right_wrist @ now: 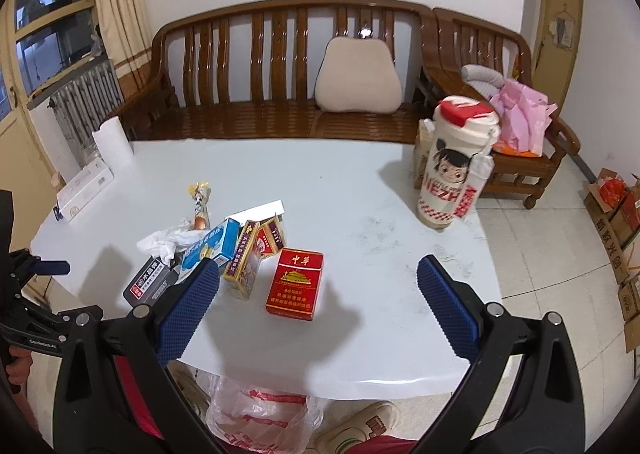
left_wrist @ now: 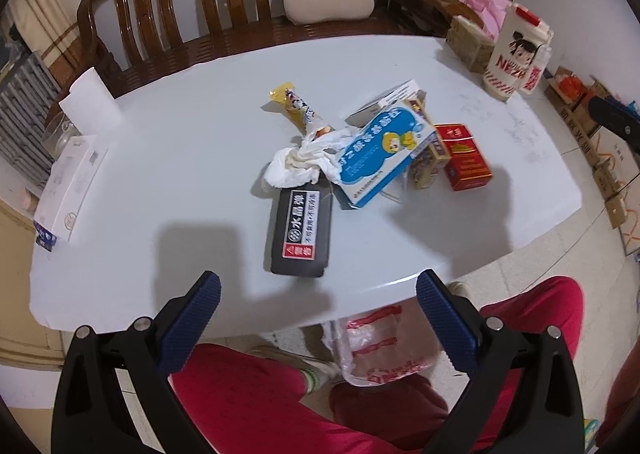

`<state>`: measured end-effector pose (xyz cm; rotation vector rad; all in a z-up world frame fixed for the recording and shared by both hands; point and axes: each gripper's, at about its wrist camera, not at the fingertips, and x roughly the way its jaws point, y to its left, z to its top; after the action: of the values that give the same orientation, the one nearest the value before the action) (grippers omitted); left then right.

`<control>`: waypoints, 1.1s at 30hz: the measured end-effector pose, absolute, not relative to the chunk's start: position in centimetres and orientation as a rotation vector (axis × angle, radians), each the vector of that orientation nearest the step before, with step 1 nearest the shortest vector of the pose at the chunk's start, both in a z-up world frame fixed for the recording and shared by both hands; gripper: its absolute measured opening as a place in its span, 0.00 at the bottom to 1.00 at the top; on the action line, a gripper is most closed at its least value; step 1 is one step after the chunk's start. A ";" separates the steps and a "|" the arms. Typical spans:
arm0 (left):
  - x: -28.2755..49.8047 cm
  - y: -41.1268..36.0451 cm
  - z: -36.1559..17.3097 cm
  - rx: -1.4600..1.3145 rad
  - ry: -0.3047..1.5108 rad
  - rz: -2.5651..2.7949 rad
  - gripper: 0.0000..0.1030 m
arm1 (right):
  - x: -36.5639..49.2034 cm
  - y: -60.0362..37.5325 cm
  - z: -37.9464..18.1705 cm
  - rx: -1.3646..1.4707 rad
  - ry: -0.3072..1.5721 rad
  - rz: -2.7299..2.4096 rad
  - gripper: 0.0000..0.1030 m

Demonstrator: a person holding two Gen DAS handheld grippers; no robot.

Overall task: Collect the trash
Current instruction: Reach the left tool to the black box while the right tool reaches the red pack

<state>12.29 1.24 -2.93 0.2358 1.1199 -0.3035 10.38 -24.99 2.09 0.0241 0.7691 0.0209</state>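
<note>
Cup [right_wrist: 452,170] reading NEZHA, red 中华 pack [right_wrist: 295,284]

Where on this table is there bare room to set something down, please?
The widest free patch lies between the red cigarette pack and the cartoon tumbler. Another lies between the black box and the white carton. The middle is crowded, with boxes piled around the crumpled tissue.

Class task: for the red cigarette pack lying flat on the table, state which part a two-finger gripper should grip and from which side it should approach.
Grip the red cigarette pack across its two long side edges, coming from above: it lies flat, face up, its right side clear, so probably the right gripper.
</note>
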 end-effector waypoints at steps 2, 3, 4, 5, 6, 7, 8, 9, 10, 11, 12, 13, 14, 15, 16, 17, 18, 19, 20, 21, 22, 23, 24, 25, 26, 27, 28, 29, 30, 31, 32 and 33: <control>13.0 0.8 -3.7 0.267 1.145 -0.303 0.93 | 11.2 -25.0 1.4 0.021 0.790 0.024 0.94; 13.3 0.7 -4.0 0.272 1.153 -0.305 0.93 | 11.6 -24.9 1.1 0.017 0.799 0.028 0.94; 13.7 0.6 -4.5 0.272 1.163 -0.308 0.93 | 12.0 -25.0 0.7 0.014 0.810 0.030 0.94; 14.1 0.6 -4.9 0.271 1.171 -0.306 0.93 | 12.3 -24.9 0.5 0.012 0.816 0.030 0.94; 14.4 0.6 -5.2 0.272 1.180 -0.305 0.93 | 12.7 -24.9 0.2 0.010 0.823 0.031 0.94; 14.9 0.6 -5.7 0.270 1.195 -0.304 0.93 | 13.1 -25.0 -0.2 0.006 0.833 0.031 0.94; 15.2 0.5 -6.1 0.267 1.202 -0.304 0.93 | 13.5 -24.8 -0.4 0.001 0.840 0.029 0.94; 15.6 0.5 -6.6 0.259 1.213 -0.306 0.93 | 13.8 -24.8 -0.8 -0.002 0.849 0.030 0.94; 16.0 0.6 -7.0 0.249 1.225 -0.309 0.93 | 14.0 -24.7 -1.1 -0.004 0.857 0.033 0.94; 16.1 0.6 -7.4 0.243 1.234 -0.312 0.93 | 14.4 -24.7 -1.6 -0.006 0.869 0.037 0.94; 16.5 0.7 -7.8 0.238 1.246 -0.313 0.93 | 14.7 -24.7 -2.0 -0.009 0.878 0.041 0.94; 16.7 0.7 -8.1 0.236 1.256 -0.312 0.93 | 15.0 -24.7 -2.4 -0.012 0.889 0.045 0.94; 17.1 0.7 -8.6 0.236 1.266 -0.309 0.93 | 15.4 -24.6 -3.0 -0.019 0.903 0.048 0.94; 17.3 0.7 -9.0 0.237 1.275 -0.311 0.93 | 15.7 -24.5 -3.5 -0.024 0.913 0.050 0.94; 17.6 0.7 -9.4 0.237 1.286 -0.313 0.93 | 15.9 -24.4 -4.0 -0.029 0.922 0.051 0.94; 17.8 0.7 -9.8 0.237 1.292 -0.313 0.93 | 16.3 -24.2 -4.6 -0.038 0.934 0.054 0.94; 18.0 0.7 -10.1 0.235 1.300 -0.312 0.93 | 16.6 -24.0 -5.3 -0.045 0.948 0.059 0.94; 18.2 0.8 -10.5 0.232 1.307 -0.311 0.93 | 16.8 -23.8 -5.7 -0.047 0.954 0.060 0.94; 18.4 0.8 -10.8 0.229 1.316 -0.308 0.93 | 17.1 -23.7 -6.3 -0.047 0.965 0.065 0.94; 18.7 0.9 -11.2 0.226 1.325 -0.306 0.93 | 17.4 -23.6 -6.7 -0.047 0.974 0.070 0.94; 18.8 0.9 -11.4 0.224 1.330 -0.304 0.93 | 17.6 -23.4 -7.2 -0.046 0.982 0.075 0.94; 19.0 1.0 -11.6 0.222 1.335 -0.302 0.93 | 17.8 -23.2 -7.8 -0.047 0.993 0.079 0.94; 19.1 1.0 -11.8 0.221 1.338 -0.302 0.93 | 18.1 -23.0 -8.3 -0.048 1.004 0.084 0.94; 19.2 1.1 -12.0 0.221 1.340 -0.301 0.93 | 18.3 -22.9 -8.8 -0.048 1.015 0.088 0.94; 19.3 1.1 -12.1 0.222 1.344 -0.302 0.93 | 18.5 -22.8 -9.3 -0.049 1.025 0.091 0.94; 19.4 1.1 -12.2 0.222 1.347 -0.304 0.93 | 18.7 -22.8 -9.7 -0.051 1.033 0.091 0.94; 19.4 1.1 -12.3 0.222 1.349 -0.307 0.93 | 18.9 -22.7 -10.1 -0.055 1.040 0.087 0.94; 19.4 1.0 -12.5 0.226 1.351 -0.310 0.93 | 19.1 -22.6 -10.6 -0.058 1.048 0.084 0.94; 19.5 1.0 -12.6 0.232 1.351 -0.312 0.93 | 19.2 -22.5 -10.9 -0.060 1.053 0.083 0.94; 19.5 1.0 -12.7 0.239 1.351 -0.309 0.93 | 19.4 -22.5 -11.3 -0.063 1.059 0.081 0.94; 19.6 1.0 -12.8 0.243 1.350 -0.306 0.93 | 19.5 -22.6 -11.5 -0.065 1.062 0.078 0.94; 19.7 1.0 -12.9 0.245 1.351 -0.303 0.93 | 19.5 -22.6 -11.7 -0.068 1.063 0.072 0.94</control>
<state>19.71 1.04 -12.89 0.2453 1.3513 -0.3028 19.55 -22.55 -11.73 -0.0675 1.0626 0.0720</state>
